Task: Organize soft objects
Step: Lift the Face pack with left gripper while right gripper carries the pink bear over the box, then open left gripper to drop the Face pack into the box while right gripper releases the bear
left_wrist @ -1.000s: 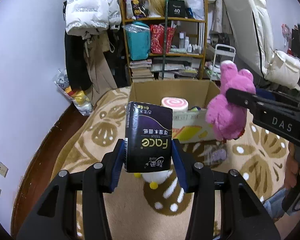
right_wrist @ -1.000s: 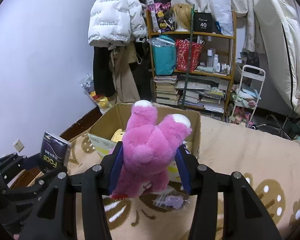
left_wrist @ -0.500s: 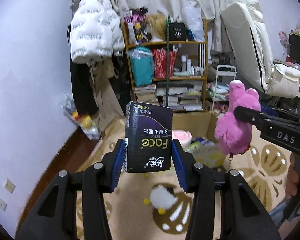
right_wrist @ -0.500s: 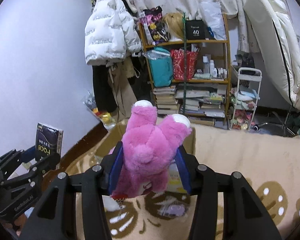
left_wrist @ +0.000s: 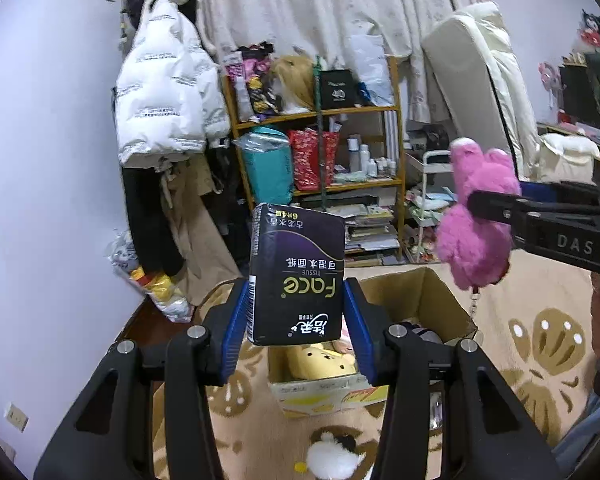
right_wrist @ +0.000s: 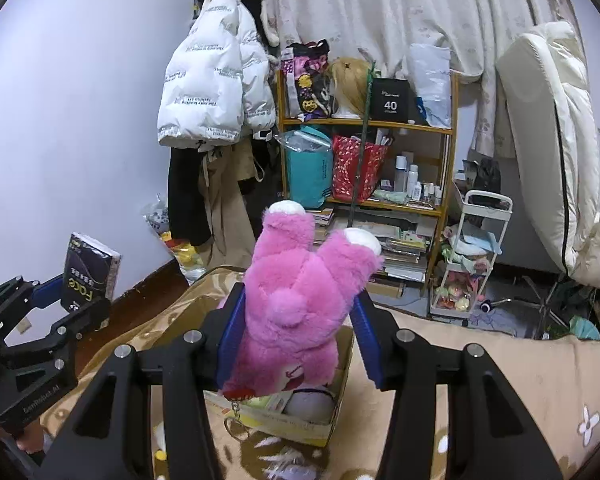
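Note:
My left gripper point(left_wrist: 296, 320) is shut on a dark "Face" tissue pack point(left_wrist: 296, 272), held upright in the air above the near edge of an open cardboard box point(left_wrist: 416, 292). The box holds a yellow plush point(left_wrist: 320, 360) and other soft items. My right gripper point(right_wrist: 294, 332) is shut on a pink plush bear point(right_wrist: 300, 304), held upside down above the same box point(right_wrist: 340, 408). The bear shows at the right in the left wrist view point(left_wrist: 476, 232); the tissue pack shows at the left in the right wrist view point(right_wrist: 90, 272).
A white plush with yellow feet point(left_wrist: 332, 458) lies on the patterned beige rug point(left_wrist: 540, 352) in front of the box. A cluttered wooden shelf point(left_wrist: 320, 152), hanging coats point(left_wrist: 160, 104), a white trolley point(right_wrist: 476, 256) and a leaning mattress point(right_wrist: 556, 140) stand behind.
Both grippers have risen, holding their objects; the box now sits lower in both views, under the tissue pack and the bear.

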{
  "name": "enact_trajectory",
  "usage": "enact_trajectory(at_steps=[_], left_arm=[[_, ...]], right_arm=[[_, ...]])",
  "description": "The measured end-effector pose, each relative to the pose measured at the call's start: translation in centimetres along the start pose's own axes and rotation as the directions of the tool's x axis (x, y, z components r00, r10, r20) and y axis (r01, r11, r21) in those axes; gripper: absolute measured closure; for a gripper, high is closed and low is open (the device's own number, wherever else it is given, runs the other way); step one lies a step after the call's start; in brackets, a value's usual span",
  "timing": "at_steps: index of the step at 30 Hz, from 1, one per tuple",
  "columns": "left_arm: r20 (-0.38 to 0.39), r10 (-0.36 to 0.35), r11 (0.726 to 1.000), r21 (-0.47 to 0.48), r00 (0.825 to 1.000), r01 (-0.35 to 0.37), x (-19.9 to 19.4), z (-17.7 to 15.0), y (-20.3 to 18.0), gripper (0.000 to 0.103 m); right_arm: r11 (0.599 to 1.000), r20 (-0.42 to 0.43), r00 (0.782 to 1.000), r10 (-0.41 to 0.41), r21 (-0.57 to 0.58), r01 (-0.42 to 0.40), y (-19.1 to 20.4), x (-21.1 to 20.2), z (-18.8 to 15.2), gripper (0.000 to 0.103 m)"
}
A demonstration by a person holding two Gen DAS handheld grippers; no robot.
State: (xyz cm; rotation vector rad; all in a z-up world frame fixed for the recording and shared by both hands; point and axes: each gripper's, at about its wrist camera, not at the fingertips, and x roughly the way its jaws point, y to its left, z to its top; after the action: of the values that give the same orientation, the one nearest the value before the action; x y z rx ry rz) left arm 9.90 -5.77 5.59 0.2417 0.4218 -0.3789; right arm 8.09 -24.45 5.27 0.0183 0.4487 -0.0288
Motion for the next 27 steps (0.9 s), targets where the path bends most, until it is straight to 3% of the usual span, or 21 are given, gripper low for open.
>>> enact_trajectory(at_steps=[8, 14, 25, 27], left_arm=[[-0.075, 0.003, 0.999, 0.047, 0.997, 0.0, 4.3, -1.8, -1.2, 0.057], [-0.185, -0.072, 0.996, -0.058, 0.98, 0.062, 7.3, -3.7, -0.7, 0.057], [-0.241, -0.03, 0.999, -0.022, 0.97, 0.026, 10.1, -5.5, -1.5, 0.056], [-0.246, -0.015, 1.0, -0.018, 0.969, 0.011, 10.1, -5.5, -1.5, 0.047]], right_arm=[[0.993, -0.076, 0.997, 0.021, -0.114, -0.029, 2.1, 5.3, -1.6, 0.049], [0.998, -0.113, 0.993, 0.039, -0.049, -0.045, 0.9, 7.8, -3.4, 0.049], [0.997, -0.234, 0.969, 0.078, 0.029, -0.074, -0.5, 11.4, -5.8, 0.047], [0.996, -0.252, 0.964, 0.083, 0.035, -0.077, -0.5, 11.7, -6.2, 0.047]])
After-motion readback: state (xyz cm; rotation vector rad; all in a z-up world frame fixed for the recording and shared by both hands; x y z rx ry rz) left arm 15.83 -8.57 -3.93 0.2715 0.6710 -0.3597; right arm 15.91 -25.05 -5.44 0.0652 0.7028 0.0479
